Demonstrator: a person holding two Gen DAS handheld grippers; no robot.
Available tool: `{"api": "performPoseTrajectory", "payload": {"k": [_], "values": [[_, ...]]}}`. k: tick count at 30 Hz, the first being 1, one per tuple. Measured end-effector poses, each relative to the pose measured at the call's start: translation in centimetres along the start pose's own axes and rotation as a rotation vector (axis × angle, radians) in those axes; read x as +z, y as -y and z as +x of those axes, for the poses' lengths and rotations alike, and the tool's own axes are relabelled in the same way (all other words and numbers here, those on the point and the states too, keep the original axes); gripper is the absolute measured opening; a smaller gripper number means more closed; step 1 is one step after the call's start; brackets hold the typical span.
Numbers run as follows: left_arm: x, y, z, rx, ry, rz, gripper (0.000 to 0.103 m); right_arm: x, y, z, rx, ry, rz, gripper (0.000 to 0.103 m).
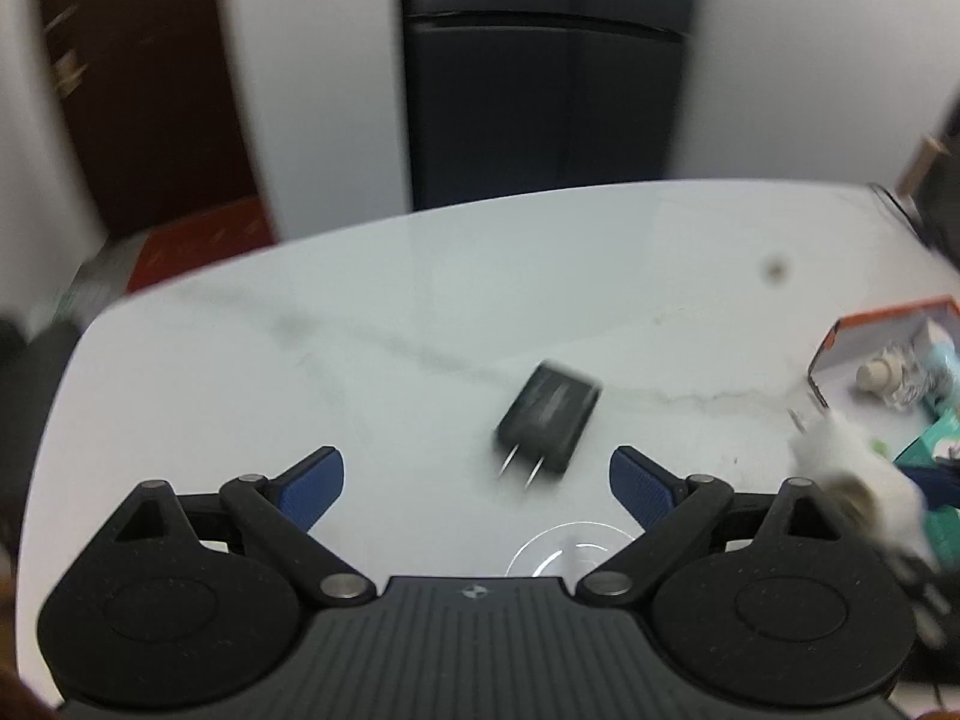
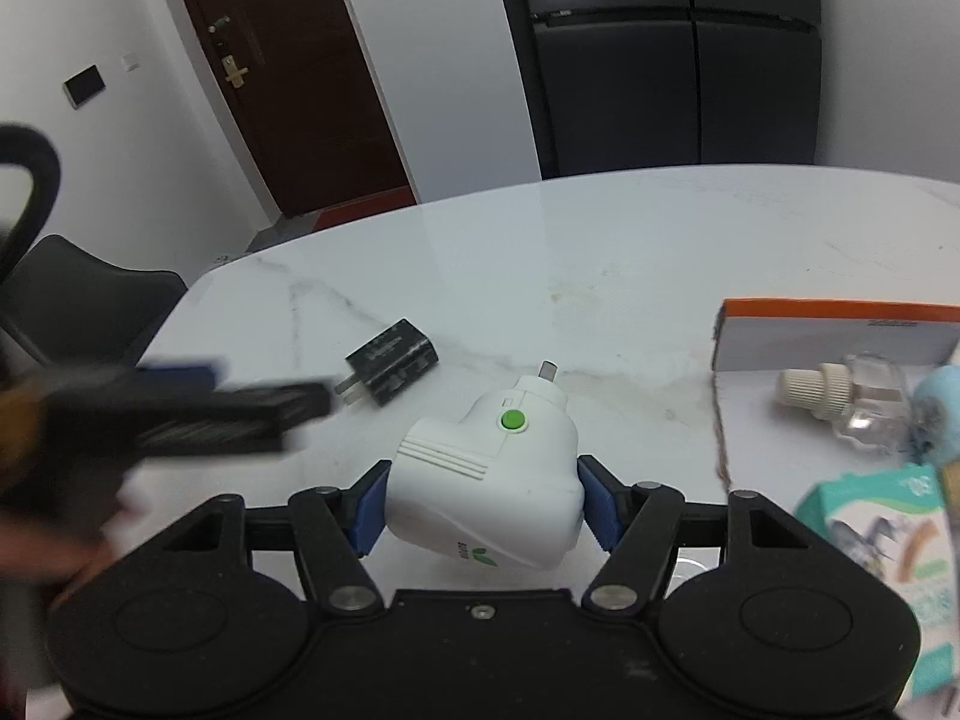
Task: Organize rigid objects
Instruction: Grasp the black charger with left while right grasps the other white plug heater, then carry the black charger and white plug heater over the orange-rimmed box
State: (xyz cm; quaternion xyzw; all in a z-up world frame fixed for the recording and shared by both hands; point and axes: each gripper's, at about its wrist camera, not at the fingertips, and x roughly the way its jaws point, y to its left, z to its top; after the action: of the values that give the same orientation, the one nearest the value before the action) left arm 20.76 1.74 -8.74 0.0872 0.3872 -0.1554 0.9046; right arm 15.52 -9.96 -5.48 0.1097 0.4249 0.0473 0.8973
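Observation:
A black plug adapter (image 1: 549,417) lies on the white marble table (image 1: 420,300), prongs toward me, just beyond my left gripper (image 1: 477,483), which is open and empty. It also shows in the right wrist view (image 2: 393,369). My right gripper (image 2: 483,507) is shut on a white plug-in device with a green button (image 2: 492,462), held just above the table. The device appears blurred in the left wrist view (image 1: 852,474). The left gripper shows blurred at the left of the right wrist view (image 2: 180,408).
An orange-rimmed white box (image 2: 834,330) at the right holds a clear bottle with a cream cap (image 2: 852,399), a light blue item (image 2: 936,408) and a teal carton (image 2: 888,528). A black chair (image 2: 84,300) stands at the table's left end. A dark fridge (image 2: 660,60) and brown door (image 2: 282,60) stand behind.

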Motion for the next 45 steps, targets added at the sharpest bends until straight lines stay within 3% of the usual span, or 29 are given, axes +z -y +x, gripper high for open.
{"api": "performPoseTrajectory", "payload": {"k": [4, 10, 15, 21, 32, 36, 45], "values": [[1.2, 0.8, 2.5, -0.016, -0.008, 0.069, 0.088, -0.3, -0.2, -1.5, 0.020, 0.011, 0.019, 0.078], [1.1, 1.0, 3.8, -0.031, -0.050, 0.067, 0.037, -0.3, 0.7, -3.6, 0.020, 0.035, 0.042, 0.077], [0.1, 1.8, 1.9, 0.041, -0.081, 0.038, 0.036, -0.5, 1.4, -4.4, 0.010, 0.041, 0.053, 0.078], [-1.5, 2.1, -3.9, 0.070, -0.066, -0.047, 0.036, -0.6, 1.4, -5.9, 0.023, 0.053, 0.032, 0.078], [-3.0, 6.5, -13.1, 0.150, -0.026, -0.182, 0.036, -1.5, 1.8, -12.6, 0.081, 0.069, -0.035, 0.078], [-3.7, 8.3, -15.8, 0.157, 0.002, -0.245, 0.036, -2.4, 2.5, -15.4, 0.089, 0.079, -0.077, 0.078], [-5.5, 14.4, -18.7, 0.146, 0.018, -0.277, 0.036, -4.9, 6.0, -20.6, 0.075, 0.095, -0.100, 0.078]]}}
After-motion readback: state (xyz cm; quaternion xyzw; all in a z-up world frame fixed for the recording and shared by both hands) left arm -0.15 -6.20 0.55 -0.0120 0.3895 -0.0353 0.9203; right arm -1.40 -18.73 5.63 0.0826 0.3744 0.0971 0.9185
